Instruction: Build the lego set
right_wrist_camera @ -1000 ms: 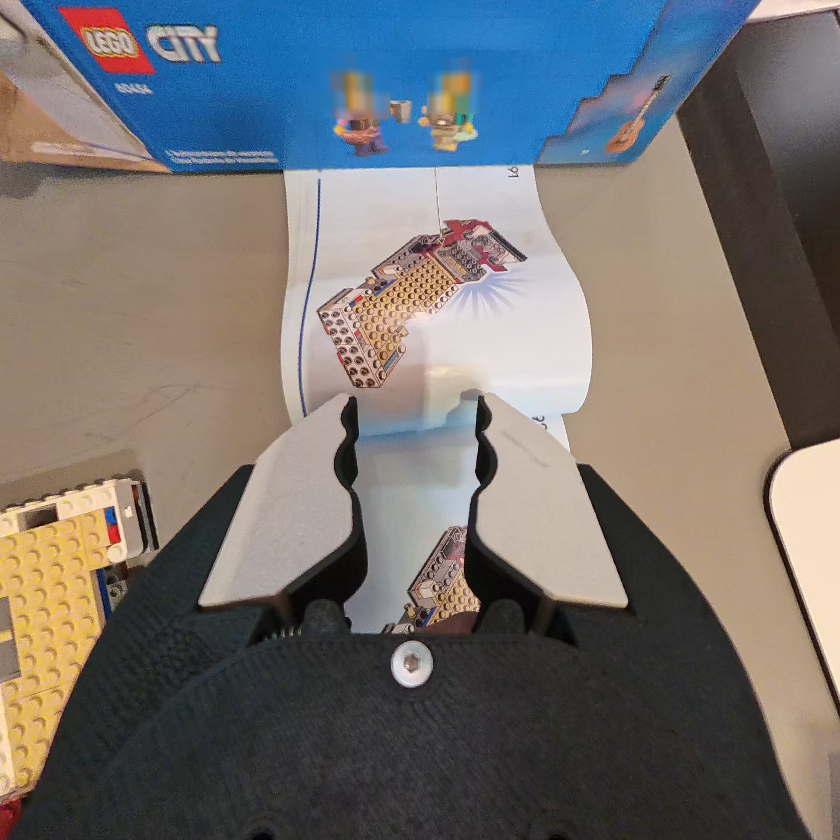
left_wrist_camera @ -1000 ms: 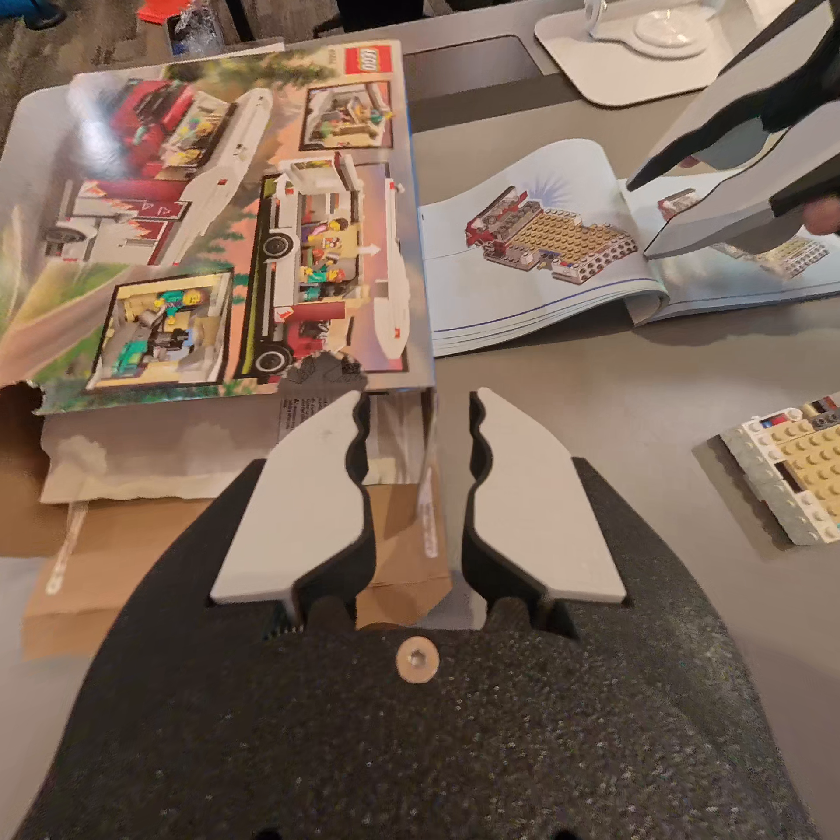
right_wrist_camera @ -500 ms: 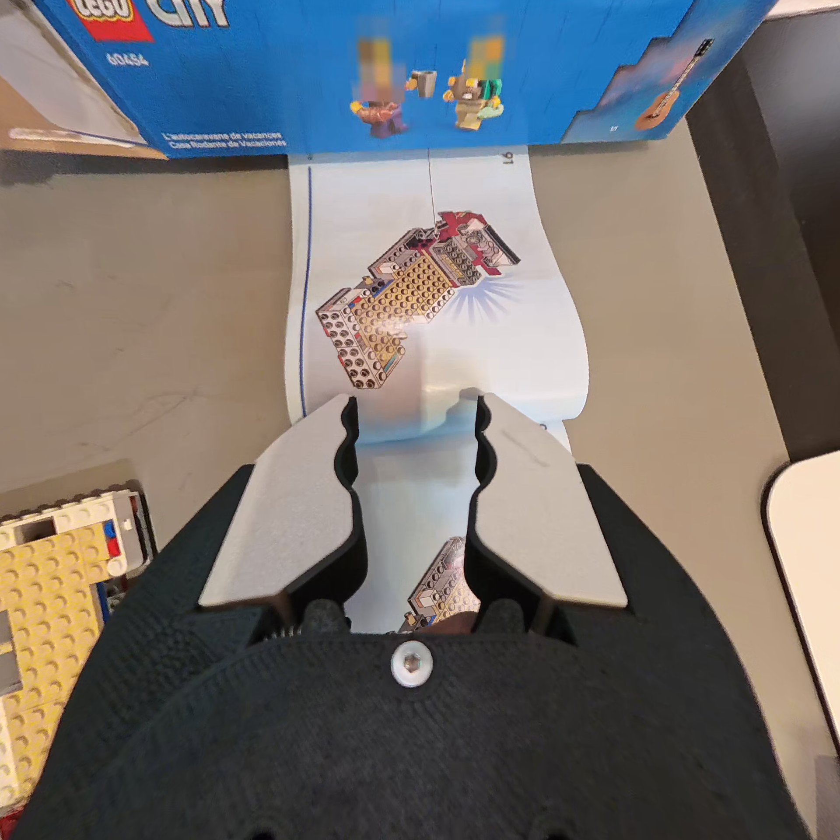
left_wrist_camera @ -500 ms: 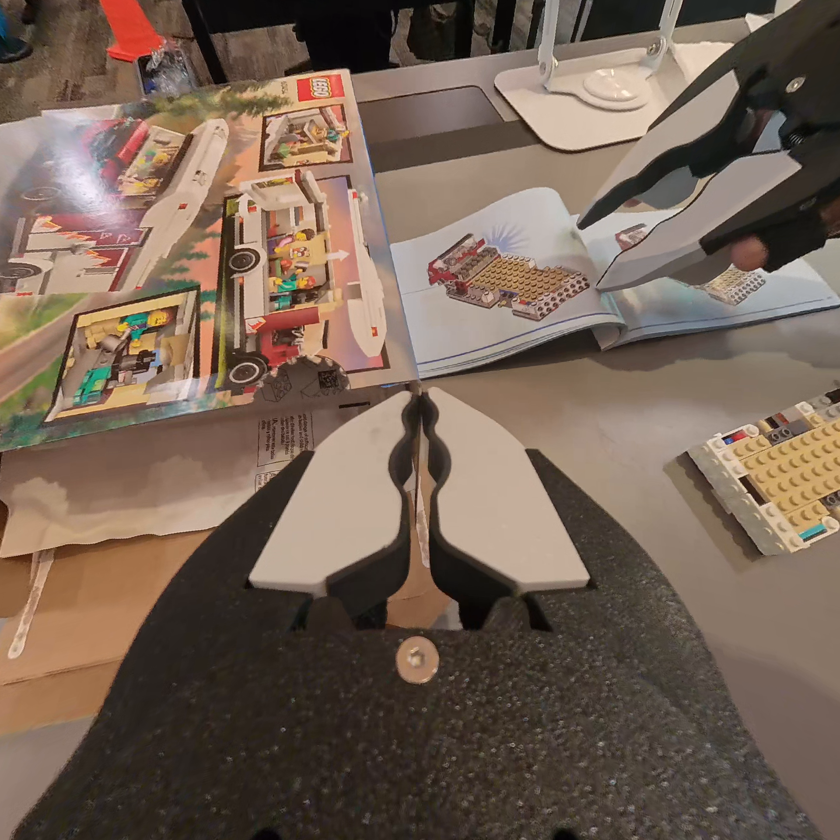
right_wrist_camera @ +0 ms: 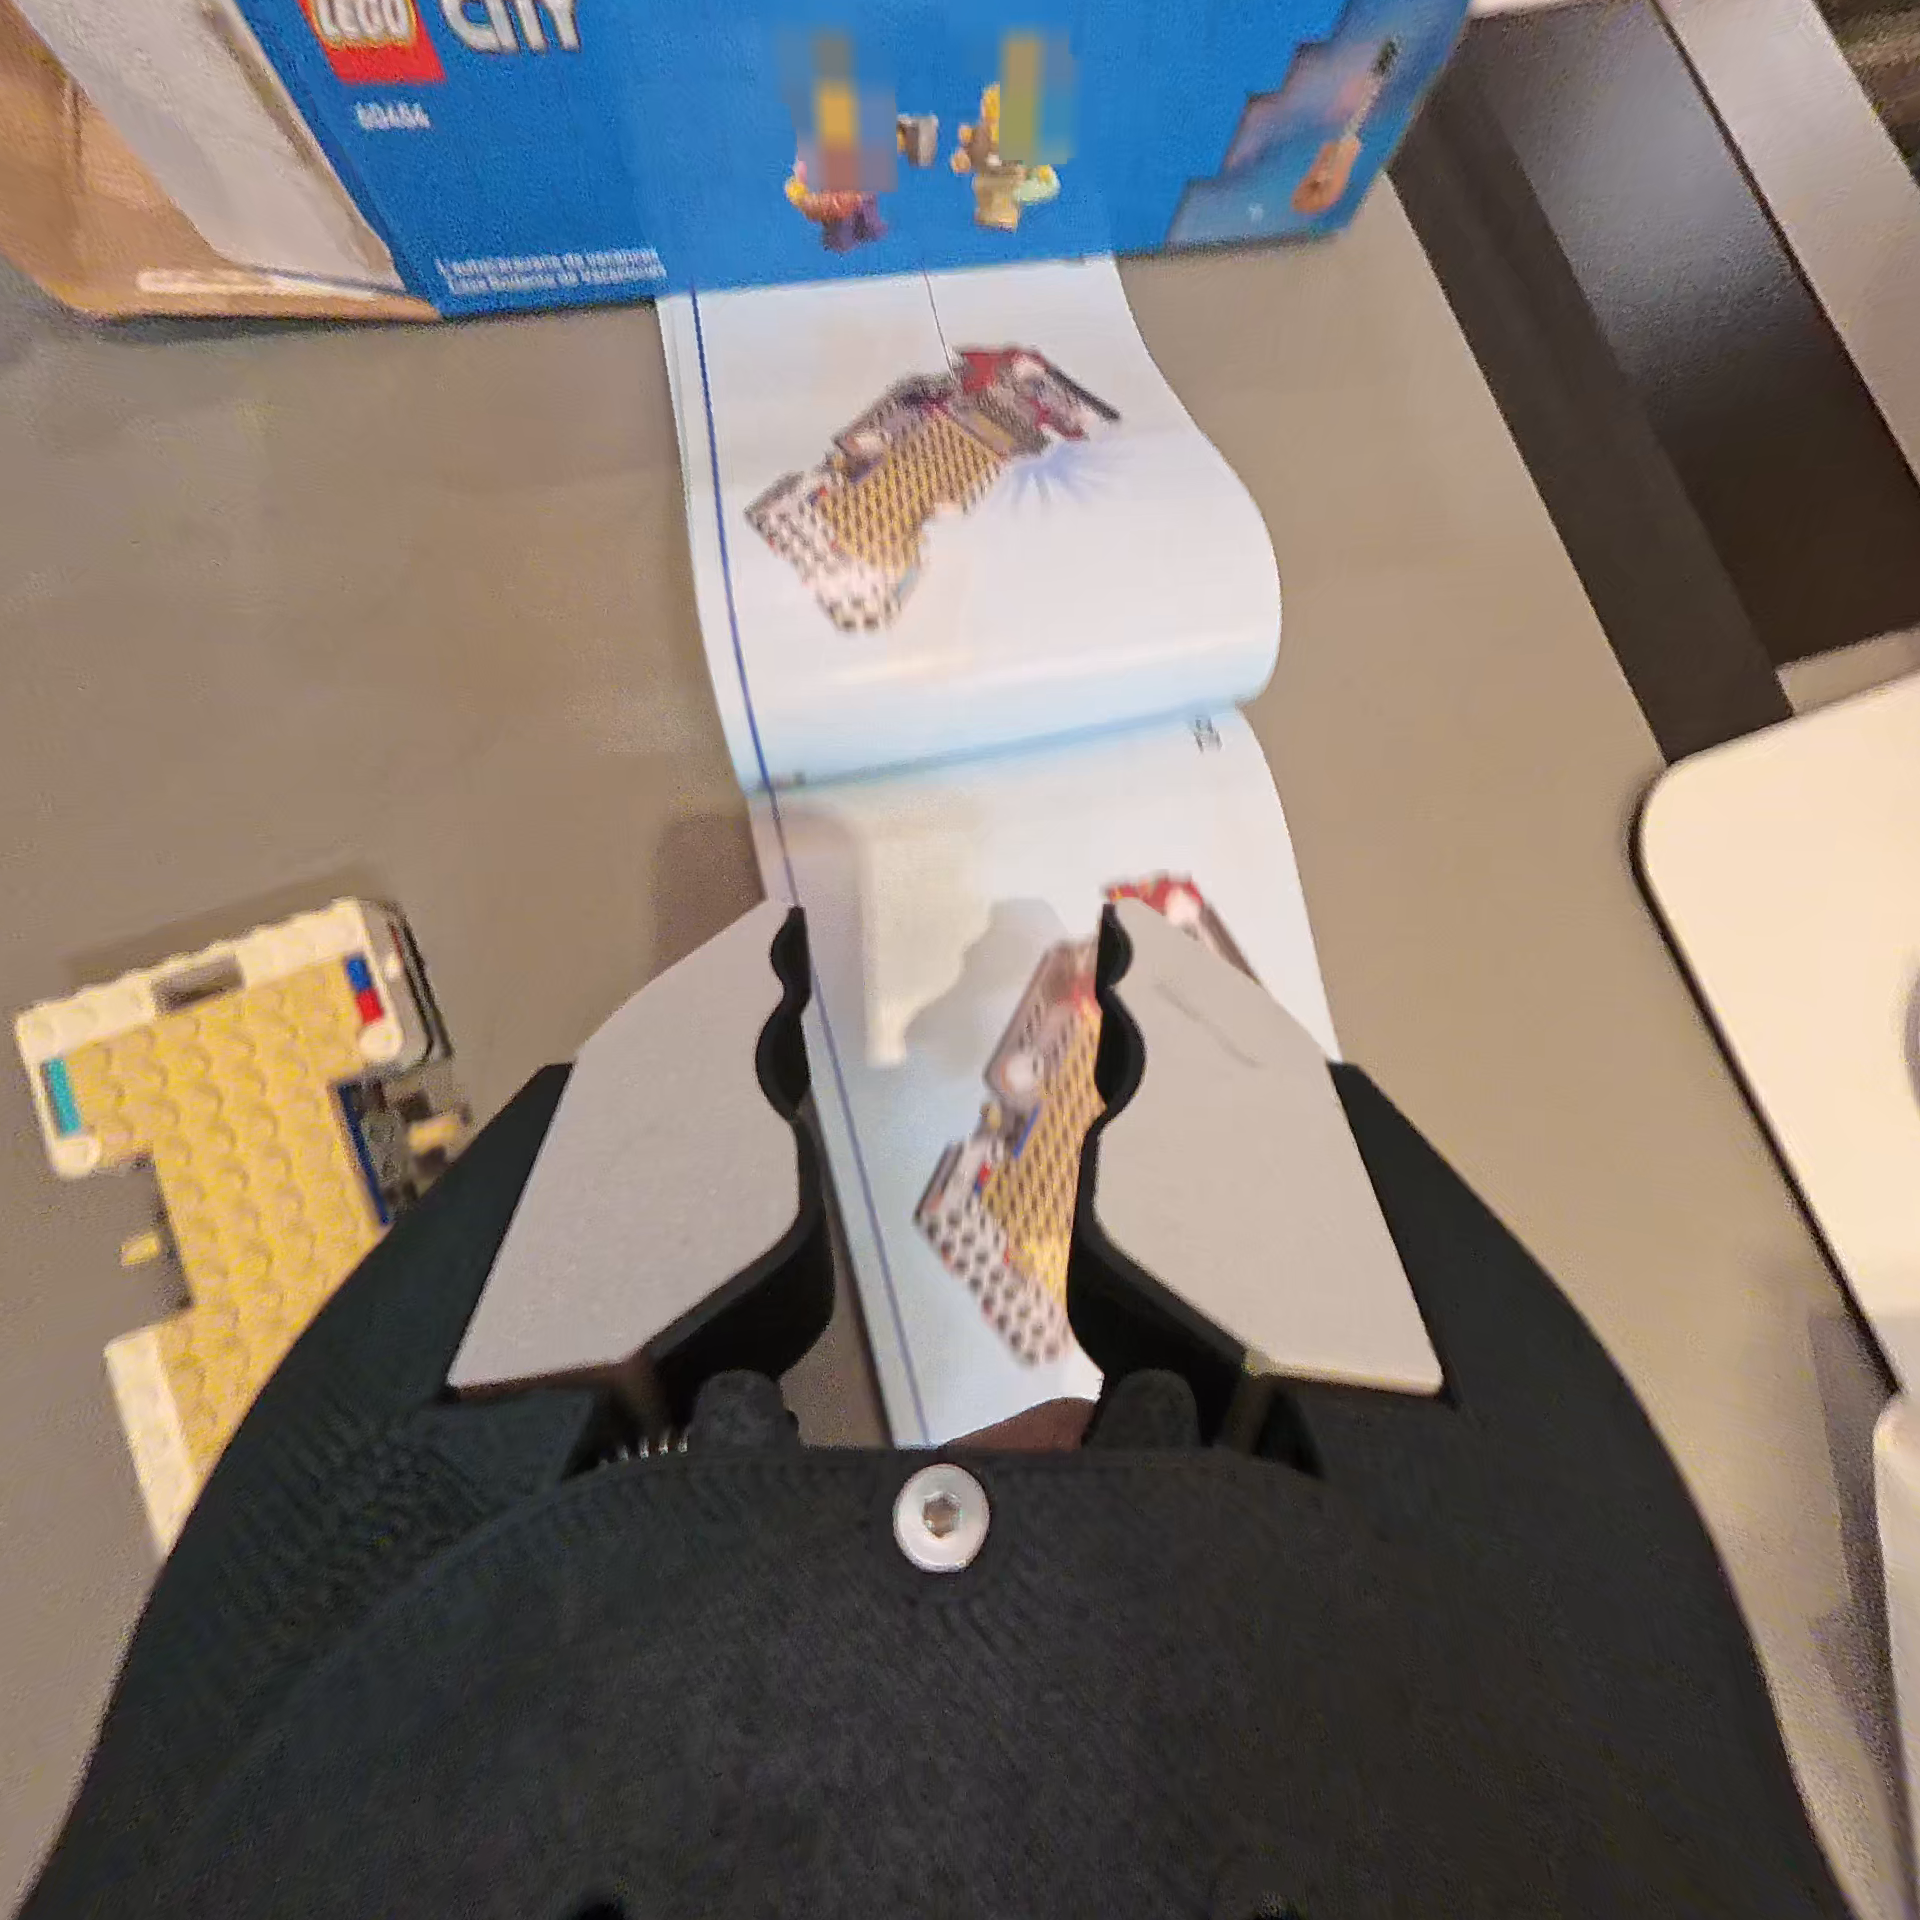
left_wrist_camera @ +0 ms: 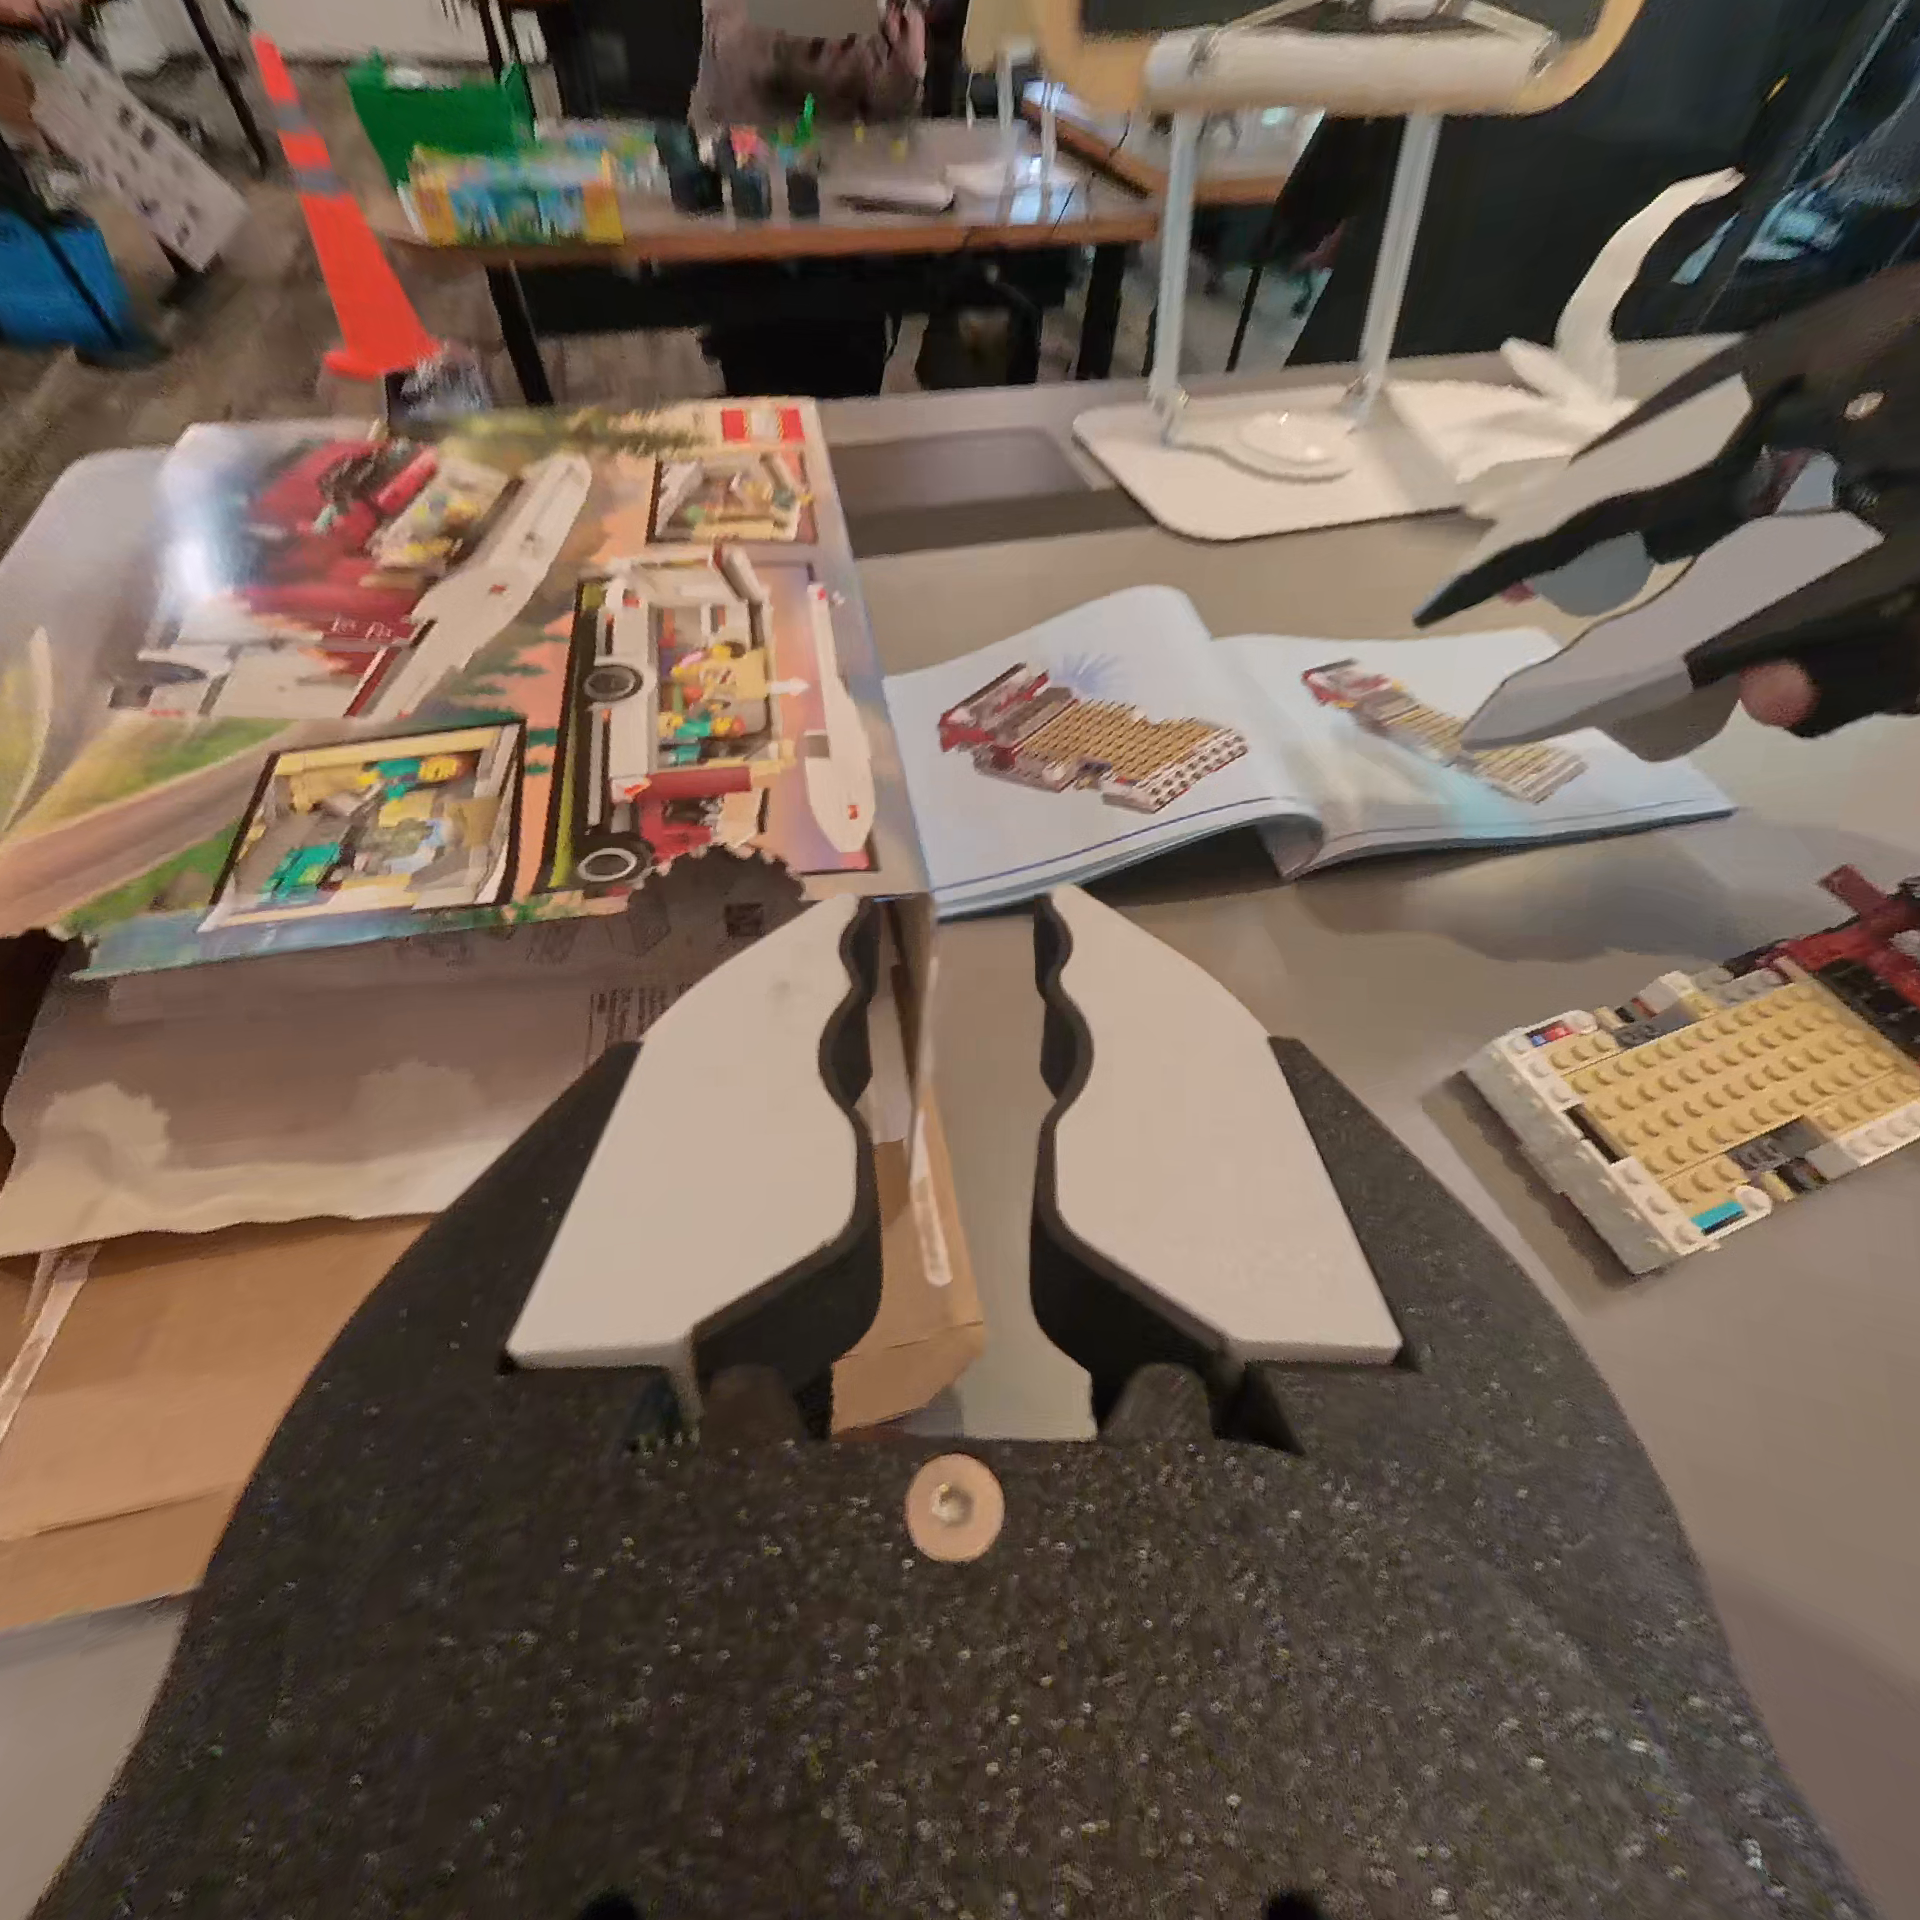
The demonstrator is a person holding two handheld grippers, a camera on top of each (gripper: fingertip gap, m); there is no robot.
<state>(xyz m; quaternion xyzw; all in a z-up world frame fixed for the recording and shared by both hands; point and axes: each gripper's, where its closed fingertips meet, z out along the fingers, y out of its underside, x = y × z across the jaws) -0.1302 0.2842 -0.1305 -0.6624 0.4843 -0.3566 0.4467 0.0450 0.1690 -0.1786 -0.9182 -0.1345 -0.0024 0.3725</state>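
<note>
Left gripper [left_wrist_camera: 951, 914] opening after pinch half second back, jaws now narrowly parted, box flap edge standing between them beside left pad, not pressed. Printed cardboard toy box [left_wrist_camera: 436, 665] lying flat ahead-left. Right gripper [right_wrist_camera: 945, 914] sitting wide, holding nothing, hovering tilted down over open pale-blue instruction booklet [right_wrist_camera: 987, 623], probably following page. Tan-and-white brick assembly [right_wrist_camera: 208, 1091] lying left of right gripper, on grey table [right_wrist_camera: 364, 623].

Grey table [left_wrist_camera: 1299, 1039] bears box [left_wrist_camera: 468, 644], booklet [left_wrist_camera: 1091, 665], brick build [left_wrist_camera: 1714, 1091].
</note>
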